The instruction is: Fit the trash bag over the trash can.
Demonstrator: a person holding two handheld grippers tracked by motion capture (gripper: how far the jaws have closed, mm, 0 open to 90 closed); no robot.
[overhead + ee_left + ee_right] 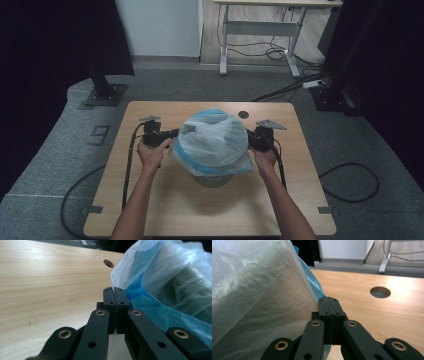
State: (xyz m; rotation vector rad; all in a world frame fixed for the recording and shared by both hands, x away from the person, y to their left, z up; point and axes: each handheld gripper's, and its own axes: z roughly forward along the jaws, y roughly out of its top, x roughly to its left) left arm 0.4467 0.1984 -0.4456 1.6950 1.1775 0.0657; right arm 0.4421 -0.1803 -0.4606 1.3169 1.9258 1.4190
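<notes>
**A:** What have I got on the table (165,210)?

**B:** A bag (212,142), thin white and blue plastic, pulled over a round grey bin (214,179). It sits about mid-table, a bit towards the far edge. Only the bin's base shows under the plastic in the high view.

**A:** And my left gripper (167,135)?

**B:** It's at the bag's left side, hand (152,154) wrapped round the body. In the left gripper view its jaws are pressed together, the tips right at the blue edge of the bag (160,290). I think a fold of plastic is pinched between them, but the seam is too tight to be sure.

**A:** Right gripper (251,137)?

**B:** Mirror picture, at the bag's right side, hand (265,157) behind it. In the right gripper view the jaws are closed flat against each other, touching the bag (257,297) where its blue hem runs down to them. Whether film is caught between them, I can't tell.

**A:** Anything else near?

**B:** A round hole (243,114) in the tabletop, just beyond the bag.
</notes>
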